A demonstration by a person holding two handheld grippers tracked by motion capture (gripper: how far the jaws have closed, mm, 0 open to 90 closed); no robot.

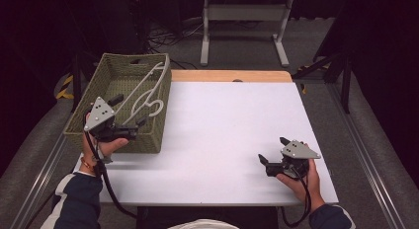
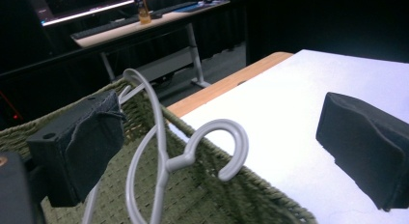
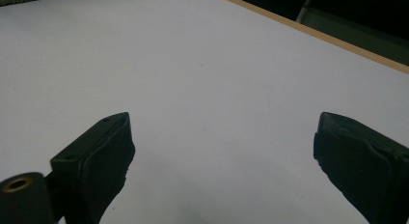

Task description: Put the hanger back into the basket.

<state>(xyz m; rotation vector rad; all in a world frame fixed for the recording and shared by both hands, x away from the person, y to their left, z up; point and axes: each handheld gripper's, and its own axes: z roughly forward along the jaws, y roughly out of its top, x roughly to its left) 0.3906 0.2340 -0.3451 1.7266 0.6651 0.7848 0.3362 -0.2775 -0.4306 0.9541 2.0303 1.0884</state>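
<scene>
Left gripper [image 1: 129, 112] at the hanger — jaws apart, nothing held.

The white plastic hanger [image 1: 144, 94] lies in the woven green basket [image 1: 99, 91], long axis toward 1 o'clock, hook [image 2: 223, 147] between the jaws. The right gripper [image 1: 271, 154], also apart, rests well away at 4 o'clock on the white table [image 1: 227, 125].
</scene>
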